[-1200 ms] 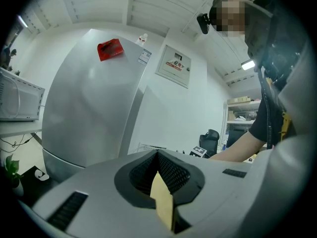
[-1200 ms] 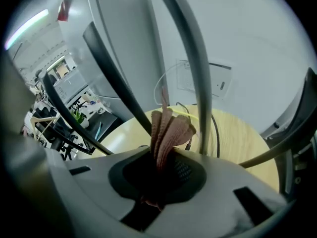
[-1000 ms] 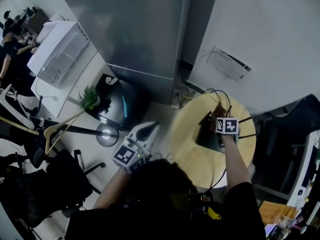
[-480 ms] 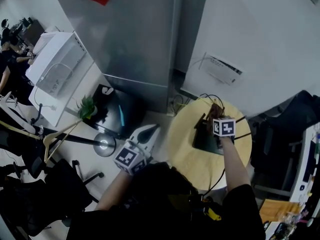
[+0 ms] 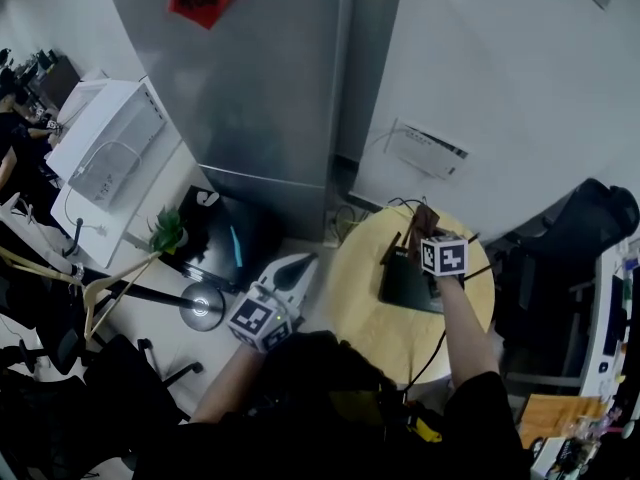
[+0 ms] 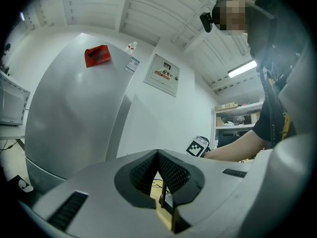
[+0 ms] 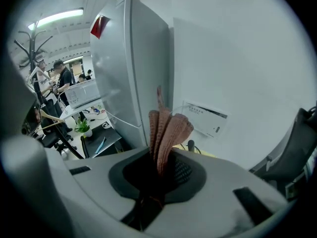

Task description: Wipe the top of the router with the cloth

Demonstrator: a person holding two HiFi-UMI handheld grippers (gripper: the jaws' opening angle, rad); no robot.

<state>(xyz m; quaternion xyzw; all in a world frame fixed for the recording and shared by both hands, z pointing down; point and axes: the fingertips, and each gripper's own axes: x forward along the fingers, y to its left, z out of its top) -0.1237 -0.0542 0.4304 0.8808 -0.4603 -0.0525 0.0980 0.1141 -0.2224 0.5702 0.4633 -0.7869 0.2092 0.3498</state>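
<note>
While lying flat toward the far side of the round wooden table [image 5: 365, 313], router [image 5: 408, 286] dark and low. Above its far edge, brown cloth [image 7: 166, 125], bunched in upright folds and clamped in the jaws of the right gripper [image 7: 157, 175]; touching the router or not, cannot tell. Left gripper [image 6: 159, 180] held just off the table's left edge, over the floor, jaws together, nothing between them. Beyond: grey fridge [image 5: 250, 78] beside a white wall [image 5: 500, 58].
</note>
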